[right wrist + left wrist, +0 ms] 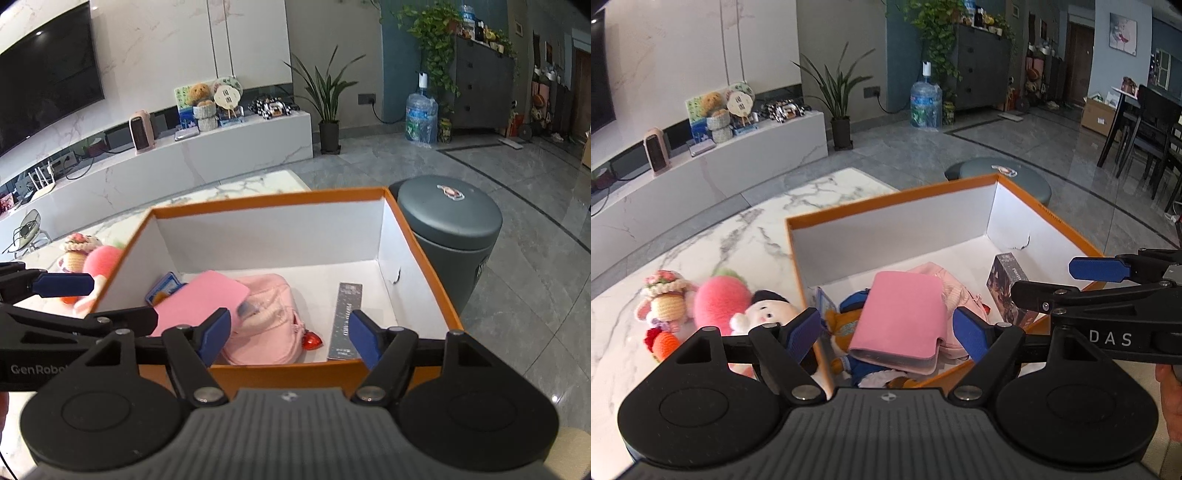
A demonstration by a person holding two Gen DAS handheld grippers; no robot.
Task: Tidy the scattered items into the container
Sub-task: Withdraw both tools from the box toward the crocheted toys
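Three plush toys lie on the marble table just left of the orange box, outside it. Inside the box lie the pink wallet, a pink pouch and a dark card box. Left gripper hangs over the near-left box wall, jaws apart and empty; right gripper hovers at the near rim, jaws likewise apart. Judged next step — swing the left gripper left, descend over the nearest toy, grip its body centrally, lift clear of the wall before release.
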